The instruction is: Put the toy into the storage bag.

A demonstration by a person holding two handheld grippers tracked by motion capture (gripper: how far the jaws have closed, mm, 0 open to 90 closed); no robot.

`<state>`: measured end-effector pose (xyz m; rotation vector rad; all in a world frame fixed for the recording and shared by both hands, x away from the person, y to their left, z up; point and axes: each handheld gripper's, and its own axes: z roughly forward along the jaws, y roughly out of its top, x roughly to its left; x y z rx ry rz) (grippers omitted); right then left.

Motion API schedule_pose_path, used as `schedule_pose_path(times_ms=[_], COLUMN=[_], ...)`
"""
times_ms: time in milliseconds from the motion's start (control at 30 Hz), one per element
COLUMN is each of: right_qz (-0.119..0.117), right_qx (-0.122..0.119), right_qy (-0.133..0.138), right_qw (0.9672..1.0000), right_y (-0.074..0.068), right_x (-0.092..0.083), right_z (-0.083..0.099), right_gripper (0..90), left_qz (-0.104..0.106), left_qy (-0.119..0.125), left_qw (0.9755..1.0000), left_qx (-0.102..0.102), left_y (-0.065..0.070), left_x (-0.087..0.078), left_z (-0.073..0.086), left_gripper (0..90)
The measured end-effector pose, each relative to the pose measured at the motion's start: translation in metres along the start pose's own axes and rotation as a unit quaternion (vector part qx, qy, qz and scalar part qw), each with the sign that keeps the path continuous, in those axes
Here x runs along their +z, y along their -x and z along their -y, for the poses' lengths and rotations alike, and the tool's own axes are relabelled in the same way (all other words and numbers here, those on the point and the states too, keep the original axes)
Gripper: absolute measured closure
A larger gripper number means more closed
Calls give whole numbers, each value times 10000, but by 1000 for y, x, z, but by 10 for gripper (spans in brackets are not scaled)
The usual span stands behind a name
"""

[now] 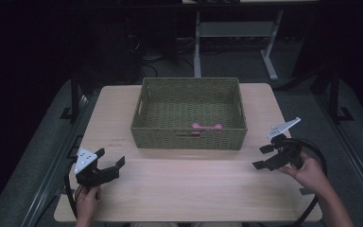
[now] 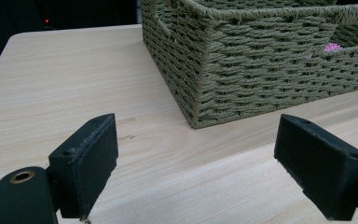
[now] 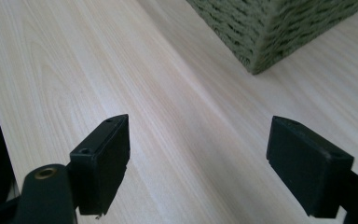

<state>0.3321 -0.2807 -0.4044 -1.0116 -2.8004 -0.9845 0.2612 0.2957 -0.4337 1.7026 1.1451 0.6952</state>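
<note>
Centrally, near the counter's (image 1: pixel 184 184) far edge, stands a green woven basket (image 1: pixel 188 137), its long axis running parallel to that edge. Inside, against the near wall and slightly right of middle, lies a pink object (image 1: pixel 207 126), elongated, its long axis likewise parallel to the near wall; its ends point toward the basket's left and right walls. A glimpse of it shows through the handle slot in the left gripper view (image 2: pixel 332 47). Left claw (image 1: pixel 109 160): at the counter's near-left corner, jaws wide apart, empty, aimed at the basket's near-left corner. Right claw (image 1: pixel 263 157): by the right edge, just off the basket's near-right corner, jaws spread, empty.
</note>
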Motion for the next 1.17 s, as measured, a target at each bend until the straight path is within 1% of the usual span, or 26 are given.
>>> schedule_pose_path(times_ms=[67,100,167,233,267,300,333,533,767,833,967,1000,1167], right_qz=[-21,-21,17,24,24,24,50,59,67,75,80,67,100], right_qx=[38,38,48,52,94,94,107,182,227,184,196,233,202], right_qy=[76,76,59,66,67,67,138,234,213,253,313,350,365], right_qw=[10000,10000,10000,10000,9999,9999,9998,9995,9995,9995,9993,9991,9991], right_y=[-1,-1,-2,-2,-3,-3,-4,-5,-10,-12,-15,-16,-21], right_x=[1,1,4,4,5,5,4,5,8,8,9,10,14], right_z=[5,5,13,16,20,20,23,33,40,43,48,50,53], right_gripper=[210,210,208,208,208,208,208,207,203,202,202,199,190], left_qz=[2,2,1,4,9,9,13,8,16,21,20,16,22], left_qy=[-3,-3,-10,-6,-14,-14,-20,-23,-26,-26,-27,-28,-33], left_qw=[10000,10000,10000,10000,10000,10000,10000,10000,10000,10000,10000,10000,10000], left_qx=[0,0,4,-1,4,4,4,-9,-4,-6,-3,-9,-1], left_y=[0,0,0,0,1,1,1,1,1,1,1,1,1], left_x=[0,0,0,0,1,1,1,1,0,0,0,0,0], left_z=[0,0,0,0,0,0,0,0,0,0,0,0,0], left_gripper=[130,130,130,130,130,130,130,130,130,130,130,130,130])
